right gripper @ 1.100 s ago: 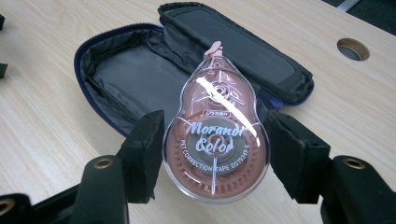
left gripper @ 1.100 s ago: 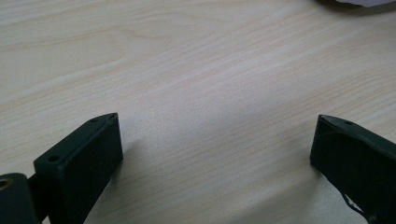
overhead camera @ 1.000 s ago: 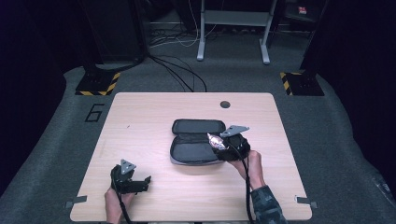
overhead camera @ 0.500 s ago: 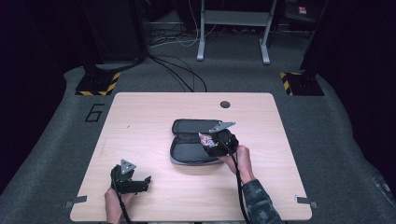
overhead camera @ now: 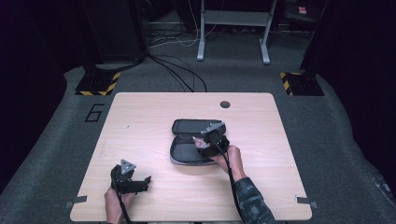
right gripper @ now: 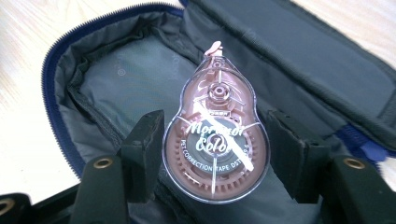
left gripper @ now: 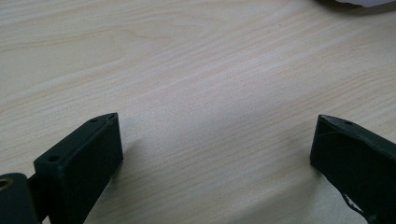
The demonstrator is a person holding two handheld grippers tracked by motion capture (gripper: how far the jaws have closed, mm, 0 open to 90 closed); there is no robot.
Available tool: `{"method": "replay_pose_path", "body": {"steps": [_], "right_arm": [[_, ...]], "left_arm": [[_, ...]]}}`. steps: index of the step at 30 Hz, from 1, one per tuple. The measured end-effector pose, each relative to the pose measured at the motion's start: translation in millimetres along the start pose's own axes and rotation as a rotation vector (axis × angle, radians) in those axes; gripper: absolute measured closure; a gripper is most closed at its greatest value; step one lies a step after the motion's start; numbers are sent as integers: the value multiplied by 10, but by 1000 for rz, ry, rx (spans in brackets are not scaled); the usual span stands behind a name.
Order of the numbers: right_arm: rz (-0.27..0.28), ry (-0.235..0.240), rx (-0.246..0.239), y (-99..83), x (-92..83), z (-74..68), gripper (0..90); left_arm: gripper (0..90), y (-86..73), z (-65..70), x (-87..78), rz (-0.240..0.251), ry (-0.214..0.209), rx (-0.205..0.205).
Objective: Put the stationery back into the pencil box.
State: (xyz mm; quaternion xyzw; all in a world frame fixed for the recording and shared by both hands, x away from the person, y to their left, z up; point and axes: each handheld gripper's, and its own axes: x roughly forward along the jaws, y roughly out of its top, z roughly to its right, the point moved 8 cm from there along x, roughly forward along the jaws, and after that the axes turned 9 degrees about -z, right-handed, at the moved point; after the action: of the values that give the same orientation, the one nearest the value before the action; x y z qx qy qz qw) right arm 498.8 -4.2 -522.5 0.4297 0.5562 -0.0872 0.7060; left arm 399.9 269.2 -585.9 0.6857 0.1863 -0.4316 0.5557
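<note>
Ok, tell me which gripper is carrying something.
The right gripper: its jaws clamp a correction tape over the open case. The left gripper is open and empty.

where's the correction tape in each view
High view: correction tape mid-table, at the right tool, over the open pouch.
Left gripper view: not in it.
Right gripper view: centre, between the jaws.
Shared landmark: the pouch.

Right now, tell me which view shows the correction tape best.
The right gripper view: the correction tape sits large between the right claw's jaws, label readable, over the open pouch. The high view shows it as a small pinkish spot.
</note>
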Motion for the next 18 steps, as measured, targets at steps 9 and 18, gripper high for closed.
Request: {"method": "replay_pose_path", "body": {"steps": [9,18], "right_arm": [[-39,17,19,-35,169,-33,391],[-68,35,15,-71,272,-73,390]], "left_arm": [[23,0,1,-1,0,-1,0],[24,6,2,7,13,4,-4]]}}
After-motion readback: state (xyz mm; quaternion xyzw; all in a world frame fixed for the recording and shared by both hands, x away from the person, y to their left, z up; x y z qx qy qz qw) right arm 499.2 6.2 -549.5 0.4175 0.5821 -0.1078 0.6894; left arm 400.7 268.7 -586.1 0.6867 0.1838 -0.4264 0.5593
